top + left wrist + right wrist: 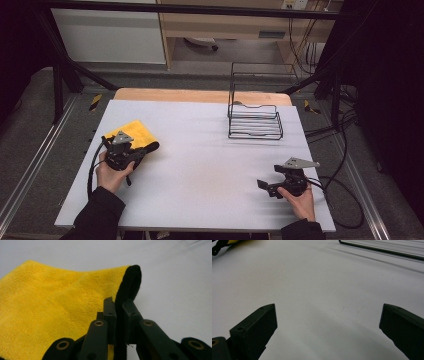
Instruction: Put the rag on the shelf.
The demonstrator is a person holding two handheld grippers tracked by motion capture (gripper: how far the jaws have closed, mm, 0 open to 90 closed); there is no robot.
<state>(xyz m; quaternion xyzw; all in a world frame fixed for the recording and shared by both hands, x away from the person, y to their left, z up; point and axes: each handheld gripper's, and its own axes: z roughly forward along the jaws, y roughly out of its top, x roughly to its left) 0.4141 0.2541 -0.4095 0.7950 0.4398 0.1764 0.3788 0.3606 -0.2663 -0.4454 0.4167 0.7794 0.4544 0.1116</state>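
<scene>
We see the cloth (134,134) at the table's (200,165) left side, just beyond the left gripper (150,147). The wire rack (255,120) stands far right, well behind the right gripper (261,184).

The left gripper (145,149) is held low at the table's left w/ jaws pinched together. The right gripper (262,184) is rested near the right edge, jaws spread wide apart.

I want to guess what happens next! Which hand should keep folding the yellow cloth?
Probably the left. The left gripper is shut on the yellow cloth at its black edge. The right gripper sits open and empty, far across the white table.
</scene>
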